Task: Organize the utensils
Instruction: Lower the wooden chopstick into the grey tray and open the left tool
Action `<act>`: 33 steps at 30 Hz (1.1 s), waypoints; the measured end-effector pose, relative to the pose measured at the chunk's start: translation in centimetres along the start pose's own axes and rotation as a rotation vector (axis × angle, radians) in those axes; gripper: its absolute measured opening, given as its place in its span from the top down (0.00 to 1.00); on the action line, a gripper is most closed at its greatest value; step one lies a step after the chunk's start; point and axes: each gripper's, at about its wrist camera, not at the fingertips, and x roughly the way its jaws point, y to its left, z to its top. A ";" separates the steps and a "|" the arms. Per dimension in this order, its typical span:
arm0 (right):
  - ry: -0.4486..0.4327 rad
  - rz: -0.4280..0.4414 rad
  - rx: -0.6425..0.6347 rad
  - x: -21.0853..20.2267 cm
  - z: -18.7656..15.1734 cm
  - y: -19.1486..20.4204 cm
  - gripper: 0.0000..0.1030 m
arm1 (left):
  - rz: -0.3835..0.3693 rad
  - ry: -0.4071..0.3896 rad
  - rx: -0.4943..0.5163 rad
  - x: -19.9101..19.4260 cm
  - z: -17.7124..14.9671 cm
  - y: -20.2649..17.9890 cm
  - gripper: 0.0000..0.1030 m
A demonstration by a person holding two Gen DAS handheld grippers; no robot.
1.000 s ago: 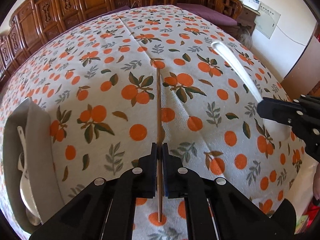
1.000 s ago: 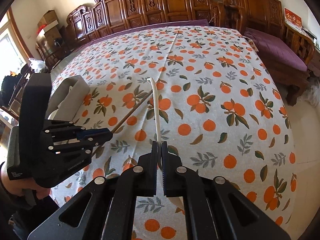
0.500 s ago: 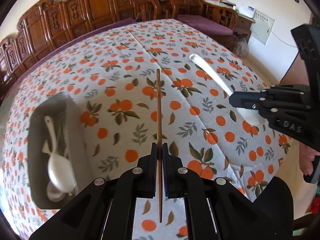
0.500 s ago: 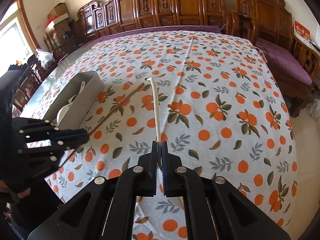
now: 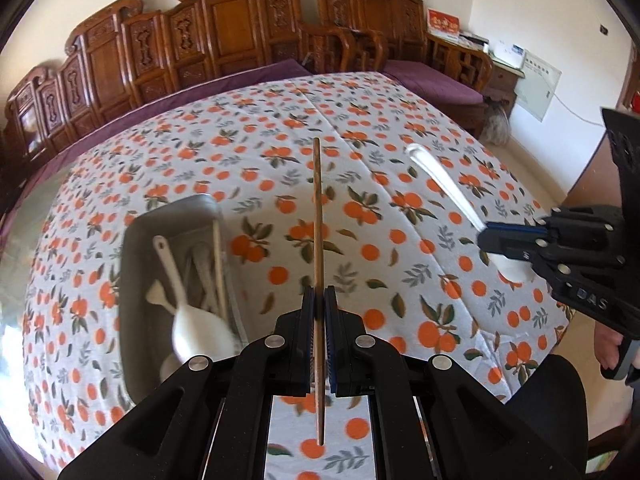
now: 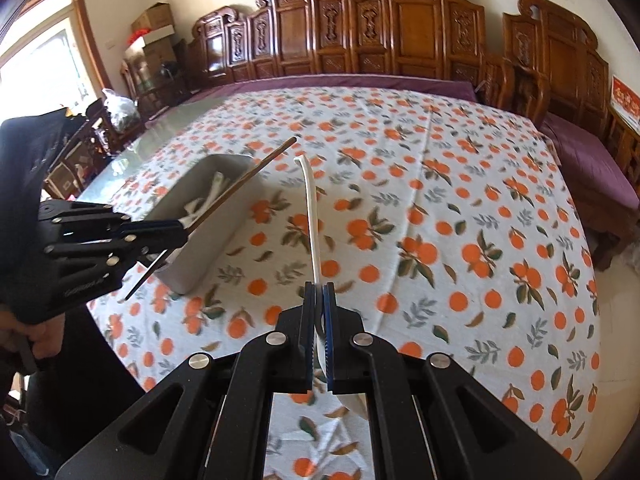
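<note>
Holding one utensil in each pair of black tongs above a cloth printed with oranges.

Nearest, the left gripper (image 5: pixel 319 300) has its ribbed pads clamped tight on a thin, straight wooden chopstick (image 5: pixel 317 216), gripped below its middle; its long axis runs straight ahead along the fingers, the far tip raised over the tablecloth (image 5: pixel 400 248), the short end poking back under the jaws. The right gripper (image 6: pixel 319 296) is pinched on a glossy white spoon (image 6: pixel 312 216) at the neck, the slim curved handle pointing away and the rounded bowl tucked below the pads. Farther left sits a smooth grey rectangular tray (image 5: pixel 132 280) holding white spoons and chopsticks. Beyond the table stand carved wooden benches (image 6: pixel 400 36).
</note>
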 end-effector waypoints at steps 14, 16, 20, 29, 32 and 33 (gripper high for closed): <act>0.001 0.017 -0.024 0.3 -0.1 1.8 0.95 | 0.094 -0.003 -0.126 0.3 -0.3 8.6 0.96; 0.005 0.015 -0.022 0.5 -0.2 1.8 0.95 | 0.103 0.005 -0.140 0.7 -0.5 9.5 0.96; 0.009 0.014 -0.020 0.7 -0.3 1.6 0.95 | 0.124 0.037 -0.161 2.1 -1.2 11.1 0.96; 0.020 0.023 -0.025 1.1 -0.5 1.9 0.95 | 0.142 0.093 -0.181 4.9 -2.5 12.7 0.96; 0.026 0.029 -0.025 1.4 -0.6 2.2 0.95 | 0.132 0.095 -0.187 5.2 -2.7 13.0 0.96; 0.027 0.029 -0.026 1.5 -0.6 2.3 0.95 | 0.128 0.095 -0.186 5.1 -2.7 12.9 0.96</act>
